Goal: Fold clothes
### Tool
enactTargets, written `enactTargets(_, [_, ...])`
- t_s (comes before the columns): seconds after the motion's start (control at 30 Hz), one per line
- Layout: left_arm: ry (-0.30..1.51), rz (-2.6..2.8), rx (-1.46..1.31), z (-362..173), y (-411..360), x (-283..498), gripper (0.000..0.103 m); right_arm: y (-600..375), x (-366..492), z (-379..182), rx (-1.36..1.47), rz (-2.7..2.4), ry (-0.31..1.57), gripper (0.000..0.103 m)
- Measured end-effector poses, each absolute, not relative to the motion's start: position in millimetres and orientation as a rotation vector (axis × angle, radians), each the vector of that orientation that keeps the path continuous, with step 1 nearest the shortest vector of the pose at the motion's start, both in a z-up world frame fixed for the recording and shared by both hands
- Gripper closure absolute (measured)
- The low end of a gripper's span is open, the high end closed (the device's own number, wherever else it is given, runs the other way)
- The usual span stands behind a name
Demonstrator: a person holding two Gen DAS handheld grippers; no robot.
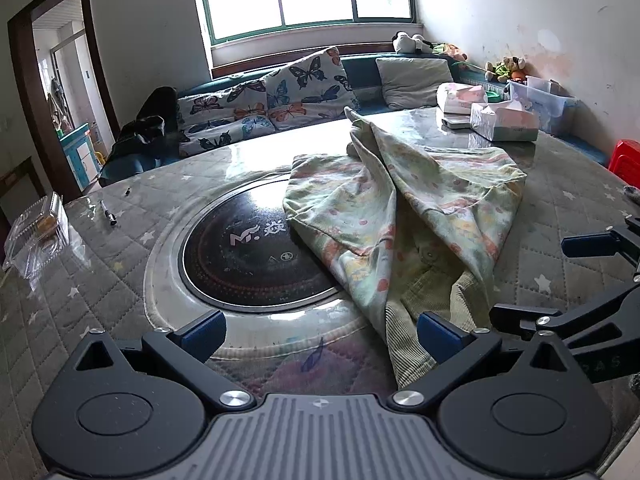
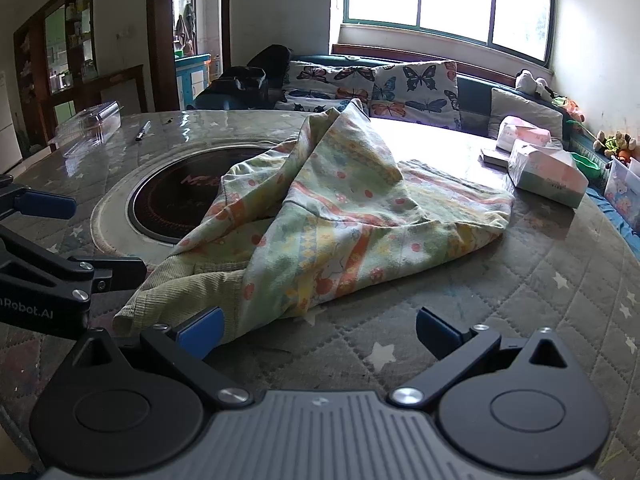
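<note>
A crumpled child's garment, pale green with an orange and yellow print, lies on the round table, partly over the hob. Its ribbed green hem points towards me. My left gripper is open just in front of the hem, and its right fingertip is at the hem's edge. My right gripper is also open, low at the garment's near edge, with its left fingertip against the cloth. Each gripper shows in the other's view: the right gripper, the left gripper.
The table has a quilted star cover and a black round hob in its centre. Tissue boxes stand at the far right, a clear plastic box and a pen at the left. A sofa with butterfly cushions is behind.
</note>
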State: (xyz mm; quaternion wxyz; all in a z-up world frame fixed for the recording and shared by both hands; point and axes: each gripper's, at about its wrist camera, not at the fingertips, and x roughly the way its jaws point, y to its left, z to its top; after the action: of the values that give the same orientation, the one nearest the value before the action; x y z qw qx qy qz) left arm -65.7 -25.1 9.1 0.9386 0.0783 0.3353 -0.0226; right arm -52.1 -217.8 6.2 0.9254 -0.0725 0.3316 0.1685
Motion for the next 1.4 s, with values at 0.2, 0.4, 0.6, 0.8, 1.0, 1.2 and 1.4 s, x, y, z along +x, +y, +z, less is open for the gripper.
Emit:
enactTargets(0.2, [0.691,-0.044,0.163,10,-24,-59,0.000,-217,-48,9,-0.153,0.350,0.682,0.000])
enactTargets(0.4, [0.694,-0.050,0.167,11,-23,-52,0.000,-217,-41,16,-0.154,0.352,0.677,0.000])
enactTargets(0.6, [0.699,-0.057,0.171,12,-21,-39,0.000,-218,-30,20,-0.156,0.345,0.678,0.000])
enactTargets(0.8, [0.706,-0.059,0.175,12,-20,-21,0.000,-220,-14,22,-0.153,0.331,0.686,0.000])
enactTargets(1.0, [0.715,-0.063,0.180,11,-20,-4,0.000,-221,-1,24,-0.155,0.318,0.688,0.000])
enactTargets(1.2, [0.716,-0.072,0.173,10,-21,11,0.000,-225,15,28,-0.149,0.295,0.689,0.002])
enactTargets(1.4, [0.704,-0.102,0.153,11,-23,27,0.001,-228,33,34,-0.146,0.282,0.686,0.006])
